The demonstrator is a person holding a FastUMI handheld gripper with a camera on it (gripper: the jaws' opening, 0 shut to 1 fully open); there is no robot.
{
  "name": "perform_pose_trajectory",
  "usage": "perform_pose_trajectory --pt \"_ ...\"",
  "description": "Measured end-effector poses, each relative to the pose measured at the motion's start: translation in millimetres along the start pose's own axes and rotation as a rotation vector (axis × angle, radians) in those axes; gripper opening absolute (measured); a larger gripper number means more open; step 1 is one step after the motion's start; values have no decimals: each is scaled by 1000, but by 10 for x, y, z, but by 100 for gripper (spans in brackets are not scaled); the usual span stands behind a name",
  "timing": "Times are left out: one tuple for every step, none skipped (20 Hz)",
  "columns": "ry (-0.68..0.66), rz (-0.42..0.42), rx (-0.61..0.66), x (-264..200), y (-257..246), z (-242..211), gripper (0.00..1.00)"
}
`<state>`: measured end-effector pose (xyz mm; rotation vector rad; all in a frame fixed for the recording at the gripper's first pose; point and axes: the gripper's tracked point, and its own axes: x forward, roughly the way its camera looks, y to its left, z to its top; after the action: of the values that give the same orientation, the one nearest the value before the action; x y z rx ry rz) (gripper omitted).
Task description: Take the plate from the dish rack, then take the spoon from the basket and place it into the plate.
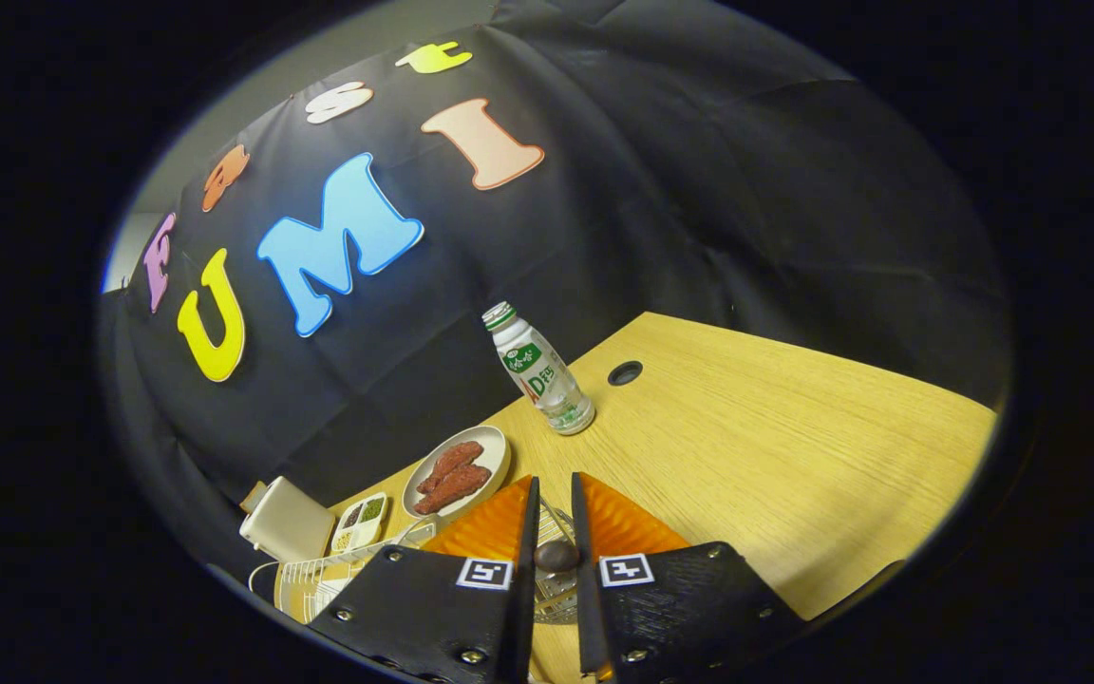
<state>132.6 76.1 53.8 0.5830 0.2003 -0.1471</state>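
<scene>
Tool: the tool [555, 513] points down over the near part of the table, its two fingers nearly parallel with a narrow gap between them.
Grip: a dark rounded thing, likely the spoon's bowl [556, 556], sits in the gap near the base of the fingers; whether both fingers press on it cannot be told.
Plate: the orange plate [628, 527], ribbed on its surface, lies just ahead of and under the fingers, showing on both sides of them.
Wire rack: a white wire dish rack [319, 579] sits beside the plate on the left finger's side, partly hidden by the tool's body; wire also shows through the gap between the fingers.
Table: a light wooden table [775, 456] with a dark round cable hole [625, 372] carries everything.
Bottle: a small plastic drink bottle [539, 370] with a green cap stands upright beyond the fingers, near the cable hole and well apart from the plate.
Oval dish: a pale oval dish [460, 470] holding reddish-brown sausage-like pieces lies beyond the left finger, just past the plate.
Small tray: a divided tray [360, 522] with small portions sits next to the oval dish.
White box: a white boxy item [286, 522] rests at the table's far edge by the tray.
</scene>
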Motion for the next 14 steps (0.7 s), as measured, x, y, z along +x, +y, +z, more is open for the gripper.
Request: perform_pose_trajectory --pt "-2 8 -12 -5 41 75 18" --pt "3 20 -26 8 79 109 18" --pt "19 30 -40 28 113 94 18" --pt "40 32 -48 47 115 41 18" --pt "54 21 -64 71 94 -18 18" --pt "37 16 -79 54 69 -6 18" --pt "30 14 -88 76 64 18 18" --pt "25 26 -94 21 97 -10 17" --pt "10 12 -102 -26 73 13 18" --pt "-18 12 -108 -29 36 53 2" --pt "-46 5 -102 -55 12 99 3" --pt "-74 17 -91 -105 31 144 3" --pt "-81 6 -94 -185 15 172 18" --pt "-80 -1 -100 -145 -27 131 30"
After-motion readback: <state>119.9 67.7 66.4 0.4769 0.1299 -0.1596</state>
